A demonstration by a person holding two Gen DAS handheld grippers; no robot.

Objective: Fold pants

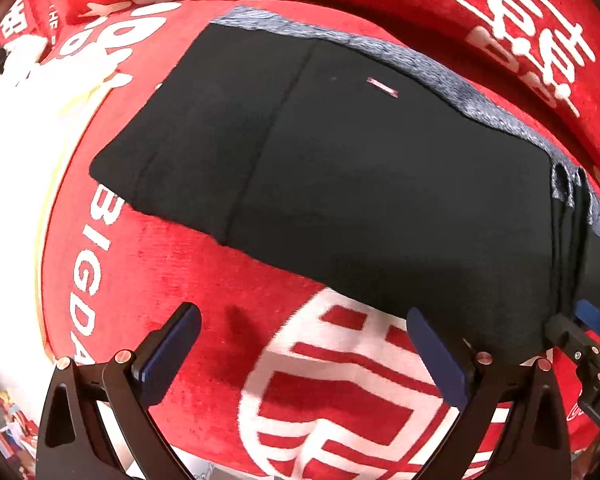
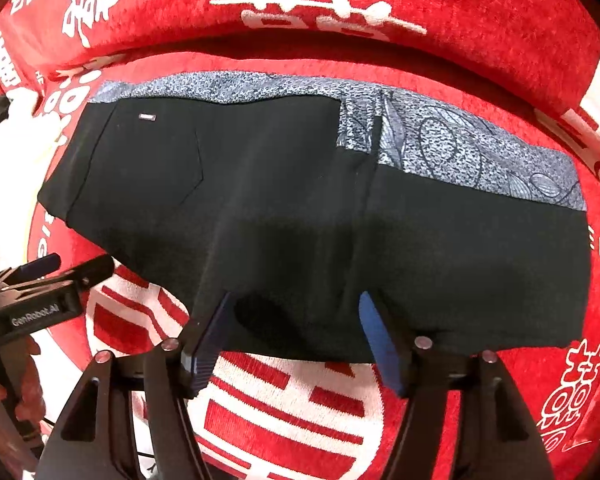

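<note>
The black pants (image 2: pixel 300 208) lie folded compact on the red blanket (image 2: pixel 284 408), seemingly near done; left tool (image 1: pixel 304 344) wide open, empty; right tool (image 2: pixel 296 336) open astride their near edge.

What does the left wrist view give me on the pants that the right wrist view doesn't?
Left wrist only: the stacked fold layers at the pants' edge, with the right gripper beside them. Right wrist only: the back pocket and the patterned grey fabric spread along the far side. Both: the black pants flat on the red cover, the small metal tag, and both grippers open; the left gripper holds nothing.
</note>
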